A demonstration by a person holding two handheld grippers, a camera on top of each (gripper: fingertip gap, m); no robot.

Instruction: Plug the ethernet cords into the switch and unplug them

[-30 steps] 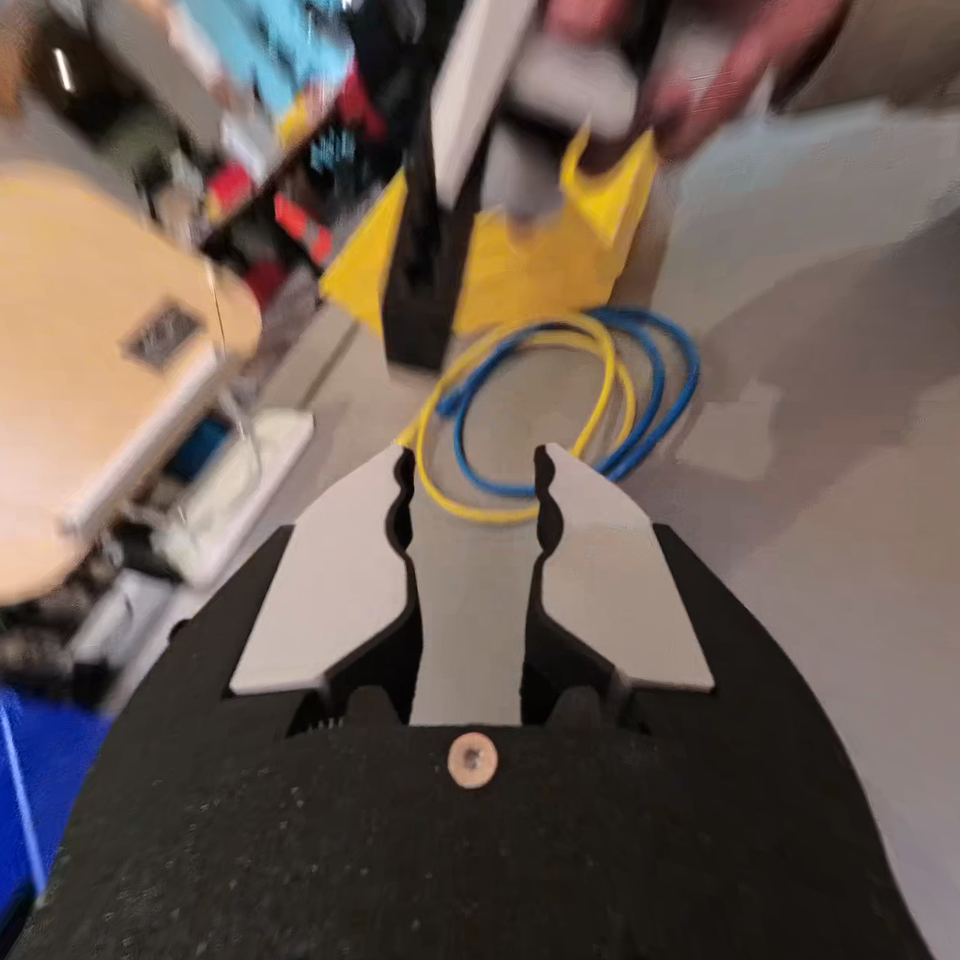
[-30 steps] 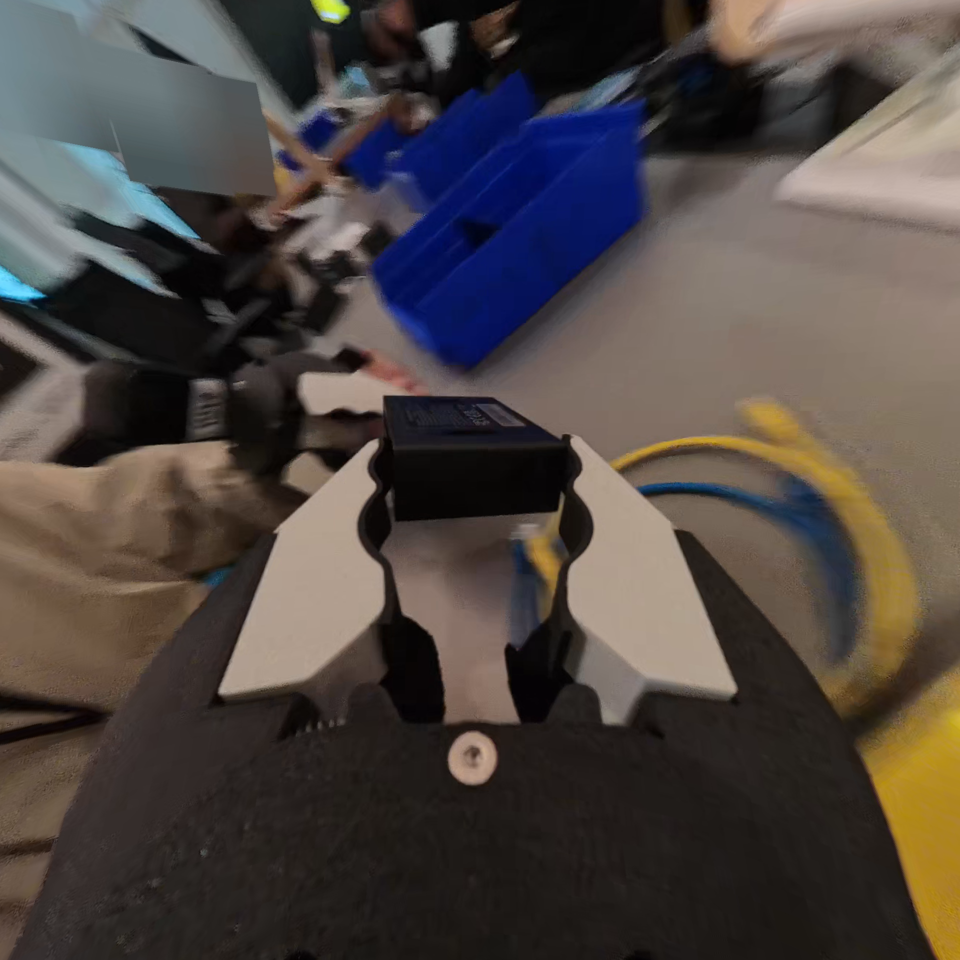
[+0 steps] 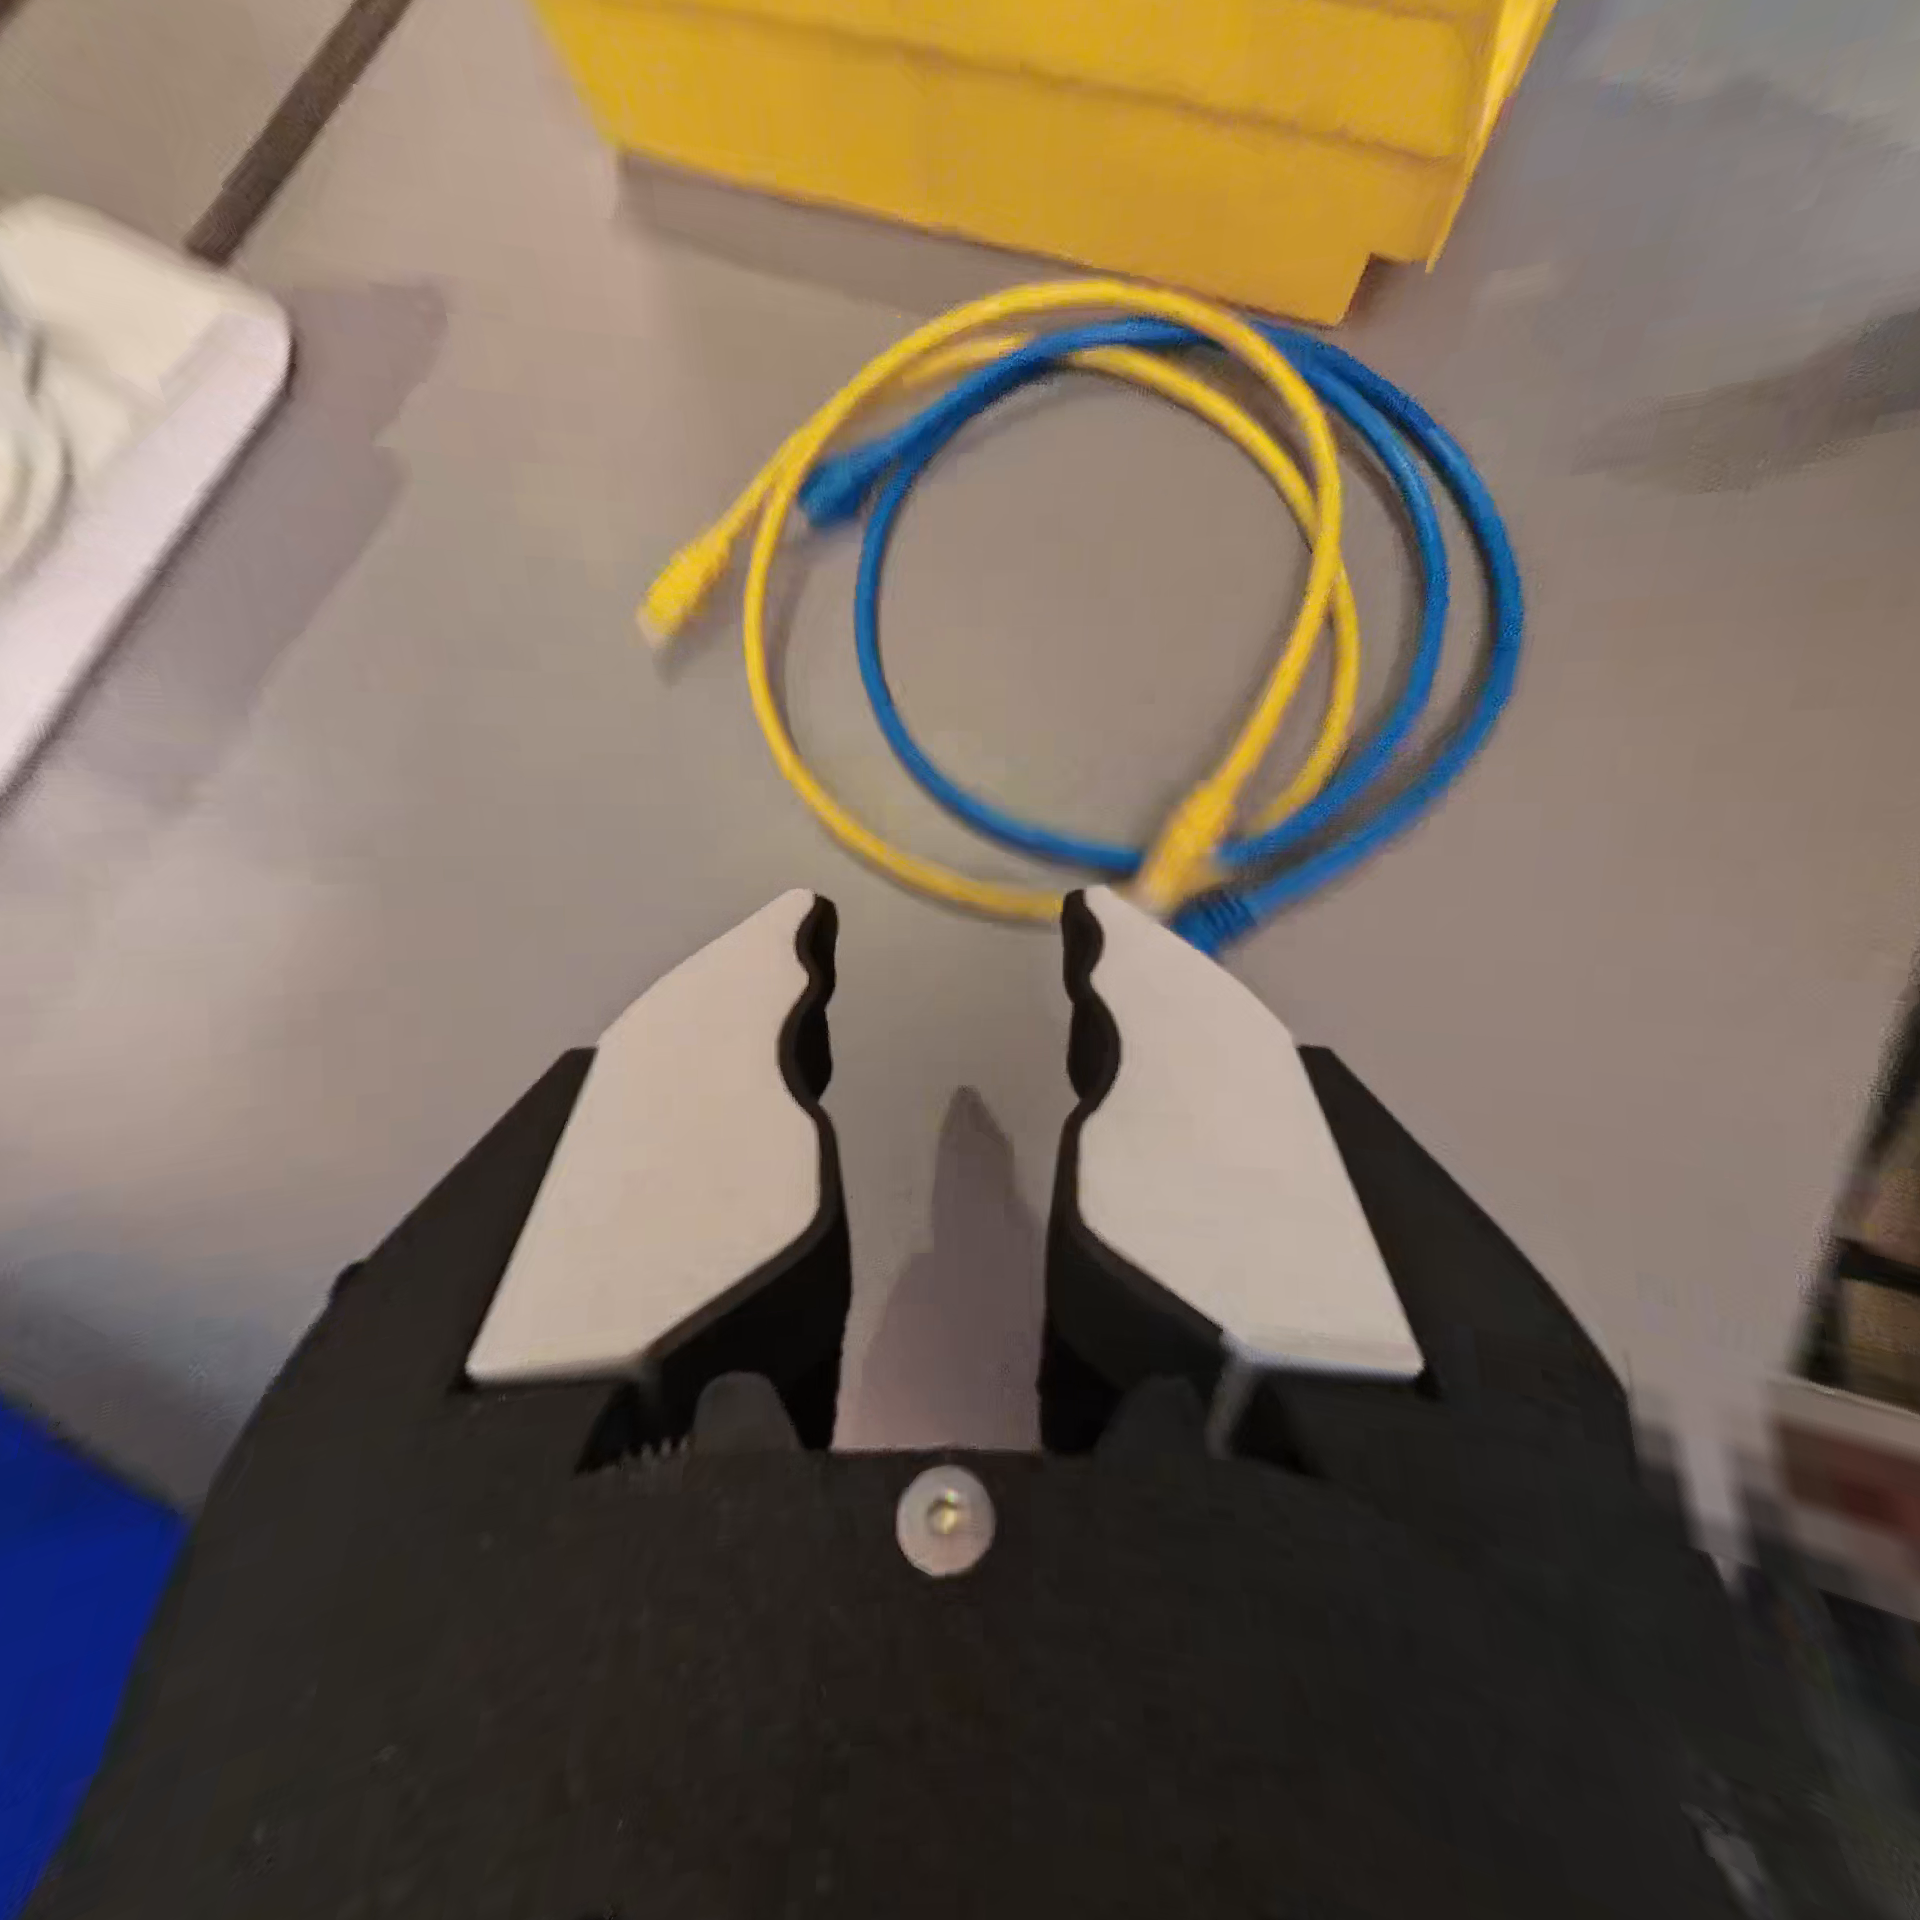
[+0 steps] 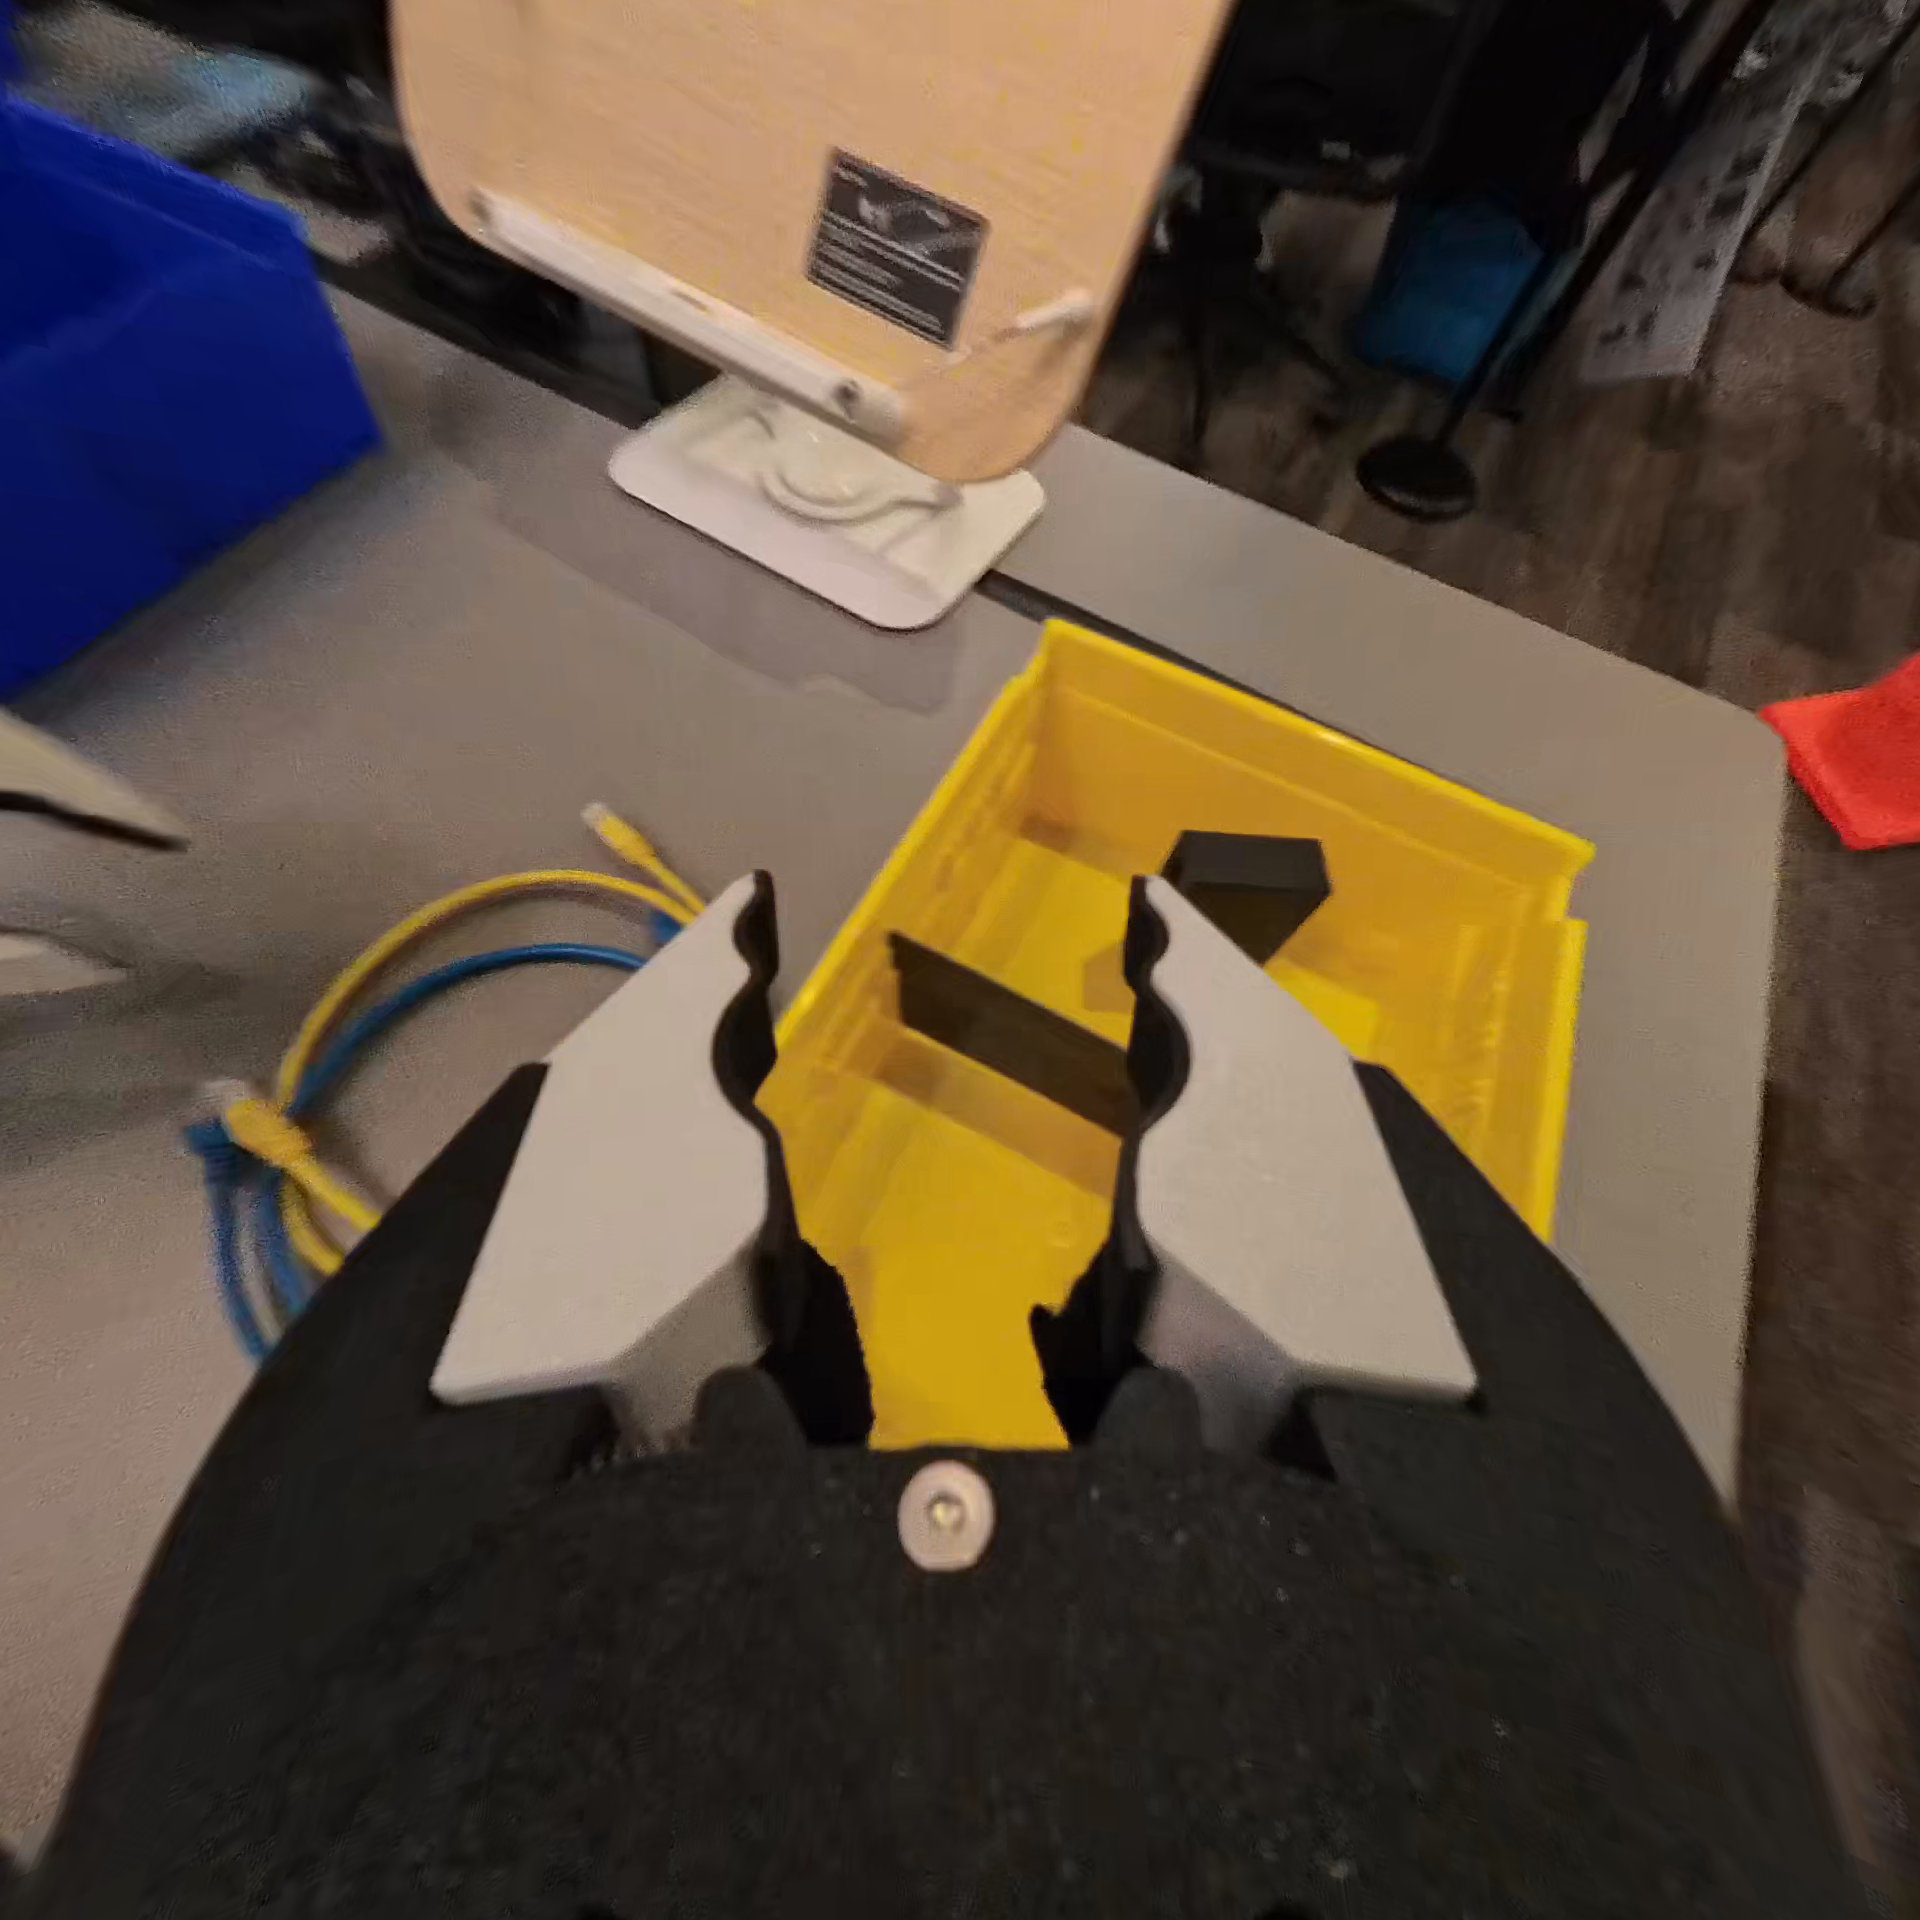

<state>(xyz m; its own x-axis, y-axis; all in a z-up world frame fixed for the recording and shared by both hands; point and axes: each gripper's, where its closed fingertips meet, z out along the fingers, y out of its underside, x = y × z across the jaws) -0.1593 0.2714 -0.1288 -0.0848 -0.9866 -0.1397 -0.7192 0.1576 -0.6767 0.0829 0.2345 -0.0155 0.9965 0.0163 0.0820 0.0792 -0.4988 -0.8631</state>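
A yellow ethernet cord (image 3: 762,644) and a blue ethernet cord (image 3: 869,634) lie coiled together on the grey table, just ahead of my left gripper (image 3: 948,904). That gripper is open and empty, and its right fingertip is close to the near plugs. My right gripper (image 4: 951,883) is open and empty above a yellow bin (image 4: 1548,1049). The black switch (image 4: 1247,883) lies in the bin's far part, behind a black divider (image 4: 997,1023). The cords also show at the left of the right wrist view (image 4: 468,961).
The yellow bin (image 3: 1039,135) stands just behind the cords. A white stand base (image 4: 831,520) carries a wood-coloured panel (image 4: 779,156) at the table's back. A blue bin (image 4: 135,416) is at the left. The table edge (image 4: 1756,1039) runs close to the bin's right.
My right gripper has let go of the switch, which now lies in the yellow bin, and has opened wider. My left gripper has tipped down and come closer to the cords.
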